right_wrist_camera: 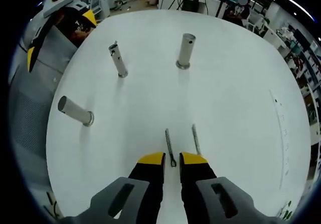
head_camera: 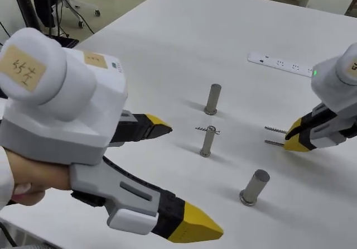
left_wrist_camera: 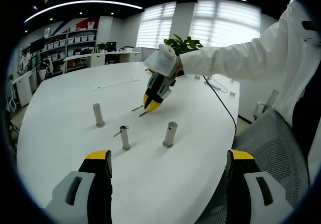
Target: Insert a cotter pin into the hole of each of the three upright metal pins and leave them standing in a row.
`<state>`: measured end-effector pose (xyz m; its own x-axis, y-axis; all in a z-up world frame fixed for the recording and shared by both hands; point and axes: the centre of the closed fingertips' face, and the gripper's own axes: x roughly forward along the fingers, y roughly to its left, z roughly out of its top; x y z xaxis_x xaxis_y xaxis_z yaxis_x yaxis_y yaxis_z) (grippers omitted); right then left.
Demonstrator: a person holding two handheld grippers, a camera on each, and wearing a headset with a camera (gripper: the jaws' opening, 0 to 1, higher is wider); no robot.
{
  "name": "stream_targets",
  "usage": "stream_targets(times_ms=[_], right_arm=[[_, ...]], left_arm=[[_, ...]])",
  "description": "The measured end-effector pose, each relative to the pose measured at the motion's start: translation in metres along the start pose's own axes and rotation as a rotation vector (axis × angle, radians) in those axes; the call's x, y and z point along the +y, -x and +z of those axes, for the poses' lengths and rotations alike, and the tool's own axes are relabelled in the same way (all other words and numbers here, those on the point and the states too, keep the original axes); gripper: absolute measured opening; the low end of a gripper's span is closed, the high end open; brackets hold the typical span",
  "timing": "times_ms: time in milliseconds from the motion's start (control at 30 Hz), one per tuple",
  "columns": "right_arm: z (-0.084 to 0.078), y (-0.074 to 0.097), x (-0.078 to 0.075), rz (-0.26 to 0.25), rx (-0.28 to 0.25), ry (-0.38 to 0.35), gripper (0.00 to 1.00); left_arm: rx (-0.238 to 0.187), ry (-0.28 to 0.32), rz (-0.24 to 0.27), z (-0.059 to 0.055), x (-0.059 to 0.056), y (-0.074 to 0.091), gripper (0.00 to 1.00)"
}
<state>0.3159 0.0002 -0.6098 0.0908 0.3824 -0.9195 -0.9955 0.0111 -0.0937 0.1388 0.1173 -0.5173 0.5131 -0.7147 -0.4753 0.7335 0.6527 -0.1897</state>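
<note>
A tan sticker (head_camera: pixel 22 67) on the left gripper (head_camera: pixel 193 180) carries handwriting, possibly "45" plus one character. A second sticker (head_camera: pixel 96 60) beside it is too small to read.

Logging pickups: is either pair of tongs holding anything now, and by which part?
Left tongs open, holding nothing. Right tongs straddle the near end of one cotter pin; whether it's clamped cannot be told.

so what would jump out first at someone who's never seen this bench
Three short grey metal pins stand upright in a row on the white table: a far pin, a middle pin and a near pin. The middle one has a thin wire cotter pin through its top. Two loose cotter pins lie by the yellow-tipped right gripper, and the left gripper looms in the foreground, jaws wide apart.
</note>
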Motion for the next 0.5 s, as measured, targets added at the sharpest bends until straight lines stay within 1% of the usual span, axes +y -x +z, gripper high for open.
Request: stream_targets(times_ms=[200,233,300,367,500], right_arm=[[-0.0052,-0.0038,-0.0003,0.024,0.039,0.020,0.03],[-0.0033,-0.0029,-0.0005,0.031,0.030,0.017,0.03],[-0.0048,-0.0027,-0.0019,0.033,0.045,0.023,0.02],[-0.0036,-0.0036,-0.0009,0.044,0.045,0.016,0.00],[-0.0033,-0.0032,-0.0009,0.053,0.069,0.029,0.00]], left_arm=[[0.000,0.007,0.006,-0.0027,0.0009,-0.0010,0.94],[0.000,0.008,0.007,-0.0030,0.0007,-0.0013,0.94],[-0.004,0.009,0.006,-0.0025,0.0001,-0.0018,0.94],[-0.005,0.013,0.003,-0.0020,-0.0010,-0.0019,0.94],[-0.012,0.014,0.005,-0.0005,-0.0011,-0.0014,0.93]])
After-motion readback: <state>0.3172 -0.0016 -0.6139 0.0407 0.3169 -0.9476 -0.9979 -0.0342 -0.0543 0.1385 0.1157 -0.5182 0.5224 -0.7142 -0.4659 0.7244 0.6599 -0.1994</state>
